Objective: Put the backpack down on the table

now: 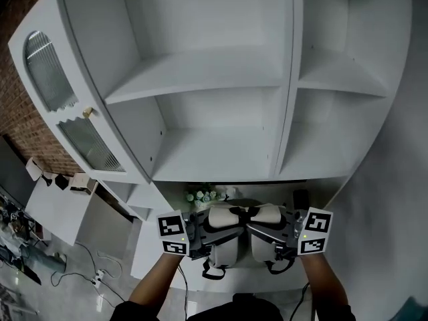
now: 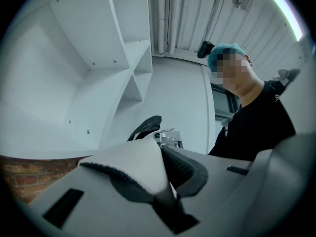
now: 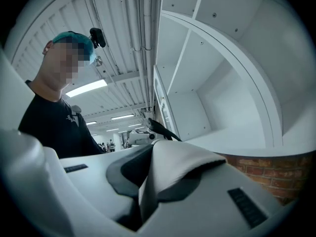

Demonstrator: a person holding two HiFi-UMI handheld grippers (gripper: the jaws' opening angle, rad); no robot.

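Seen from steeply above: a tall white shelving unit (image 1: 221,79), smooth and matte, with deep open bays. At its left edge, two doors of ribbed glass (image 1: 47,69), the upper one arched, against a rough red brick wall (image 1: 20,119). Lower left, a low white table (image 1: 60,206) with a few small boxes on it, and cables (image 1: 87,273) strewn over the pale floor. Just behind the load, a small bunch of white flowers (image 1: 204,196) and a dark object too small to make out.

Held at bottom centre, between both tools and in front of the shelves: the backpack (image 1: 231,236), cream, soft and padded, trimmed in black. Impossible to tell whether resting on anything.

Clamped in the left gripper (image 1: 199,231): a cream shoulder strap (image 2: 133,167) edged with black mesh. Pinched likewise in the right gripper (image 1: 281,233): the second strap (image 3: 173,167), jaws nearly together on the fabric.
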